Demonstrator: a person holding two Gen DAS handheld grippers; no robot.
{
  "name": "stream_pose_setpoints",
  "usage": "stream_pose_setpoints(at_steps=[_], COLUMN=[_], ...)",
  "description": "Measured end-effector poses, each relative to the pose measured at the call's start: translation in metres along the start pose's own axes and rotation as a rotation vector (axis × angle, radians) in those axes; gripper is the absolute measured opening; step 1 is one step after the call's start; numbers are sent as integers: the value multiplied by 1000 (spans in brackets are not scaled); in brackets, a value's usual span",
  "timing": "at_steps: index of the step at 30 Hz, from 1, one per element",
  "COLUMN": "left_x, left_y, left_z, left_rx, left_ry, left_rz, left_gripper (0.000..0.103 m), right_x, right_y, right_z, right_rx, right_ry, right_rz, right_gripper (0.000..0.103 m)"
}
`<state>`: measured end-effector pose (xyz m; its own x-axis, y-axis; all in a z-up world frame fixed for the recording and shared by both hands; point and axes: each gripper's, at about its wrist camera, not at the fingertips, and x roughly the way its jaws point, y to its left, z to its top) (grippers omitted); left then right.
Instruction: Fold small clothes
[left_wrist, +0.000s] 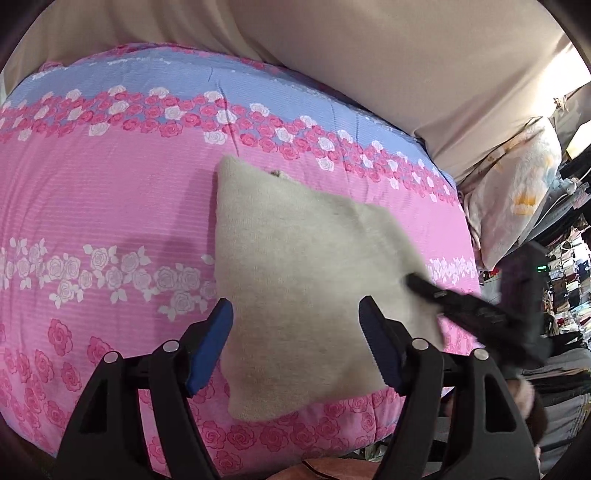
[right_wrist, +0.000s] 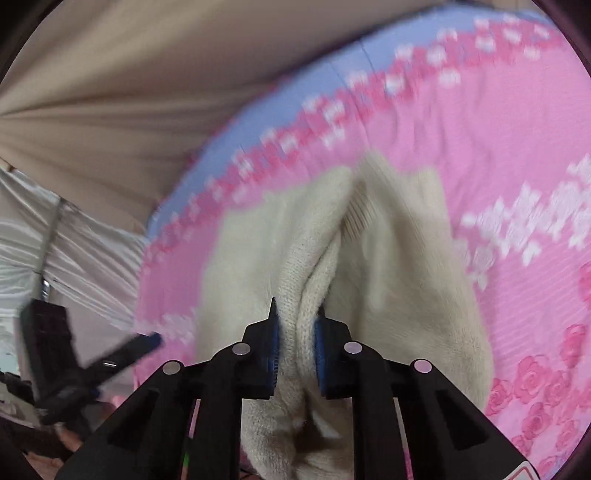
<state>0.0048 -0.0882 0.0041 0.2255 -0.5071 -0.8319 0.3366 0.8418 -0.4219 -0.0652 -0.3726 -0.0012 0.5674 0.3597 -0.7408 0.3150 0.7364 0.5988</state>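
A small cream knitted garment (left_wrist: 295, 273) lies on a pink floral bedspread (left_wrist: 110, 206). My left gripper (left_wrist: 295, 321) is open above the garment's near part, holding nothing. My right gripper (right_wrist: 297, 325) is shut on a bunched fold of the cream garment (right_wrist: 388, 266) and lifts that edge off the bedspread (right_wrist: 517, 166). In the left wrist view the right gripper (left_wrist: 417, 282) shows blurred at the garment's right edge. In the right wrist view the left gripper (right_wrist: 147, 341) shows blurred at the lower left.
A beige curtain (left_wrist: 369, 74) hangs behind the bed. A pale floral pillow (left_wrist: 517, 192) sits at the bed's right end, with cluttered shelves (left_wrist: 565, 280) beyond. White fabric (right_wrist: 74, 236) lies left of the bed in the right wrist view.
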Motion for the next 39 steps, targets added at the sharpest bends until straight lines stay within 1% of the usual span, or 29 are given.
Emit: stream_pose_setpoints(at_steps=[2,3,4,5,6,7,9,11,12,14,15,17,19,21,22,24,25,26,27,28,29,31,33,34,35,36,37,38,39], left_x=[-1,1,4,8,13,16,21,18,16,15,14,9,4,9,15,30,38,46,51,58,60,43,30,29,35,41,51,58,54], left_y=[-1,-1,-1,-2,-3,-4,-10,-14,-16,-13,-10,-5,-5,-11,-14,-19,-20,-22,-22,-21,-17,-4,10,20,32,40,50,57,60], left_z=[0,-1,-1,-2,-3,-4,-4,-5,-7,-12,-16,-31,-50,-67,-72,-78,-81,-83,-84,-83,-78,-66,-62,-64,-68,-74,-82,-89,-90], left_rx=[2,-2,-4,-6,-3,1,17,43,64,82,97,189,317,406,425,439,442,452,461,462,420,297,216,167,124,94,63,56,59], left_ry=[-6,-1,5,14,25,30,49,42,46,80,111,178,199,202,211,210,212,209,198,199,205,166,148,167,196,222,263,287,281], left_rz=[0,1,1,3,6,12,39,50,58,49,34,-5,20,68,67,67,72,74,78,79,82,44,60,66,93,101,120,179,188], left_gripper=[72,72,72,72,72,72,72,72,73,73,73,73,73,75,76,78,77,74,47,26,24,17,15,7,7,7,4,4,4], right_x=[-15,-13,-2,15,37,42,24,-2,-11,-22,-23,-21,-11,-5,-3,0,2,7,14,19,20,6,-7,-4,5,20,40,45,37], right_y=[1,-5,-21,-38,-62,-74,-69,-51,-42,-24,-15,-7,-11,-31,-41,-58,-65,-67,-66,-58,-50,-30,-19,-21,-28,-40,-59,-69,-72], right_z=[1,1,-3,-9,-16,-22,-20,-15,-12,-8,-10,-19,-29,-41,-45,-50,-54,-56,-57,-57,-54,-44,-37,-37,-39,-45,-56,-60,-59], right_rx=[-60,-85,-108,-100,-51,2,61,44,17,-40,-80,-136,-146,-65,-5,93,141,164,158,120,85,35,-18,-42,-55,-60,-39,-6,34], right_ry=[-38,-35,4,64,145,145,80,-15,-27,-16,7,45,77,104,115,123,138,161,189,204,204,142,102,112,137,186,255,264,235], right_rz=[-90,-143,-204,-222,-236,-212,-158,-180,-163,-143,-133,-153,-208,-245,-258,-227,-176,-127,-84,-77,-98,-58,-53,-72,-126,-167,-188,-169,-144], right_gripper=[14,15,16,19,22,25,28,29,29,29,29,30,36,38,43,51,52,52,35,13,13,12,12,12,12,12,12,11,11])
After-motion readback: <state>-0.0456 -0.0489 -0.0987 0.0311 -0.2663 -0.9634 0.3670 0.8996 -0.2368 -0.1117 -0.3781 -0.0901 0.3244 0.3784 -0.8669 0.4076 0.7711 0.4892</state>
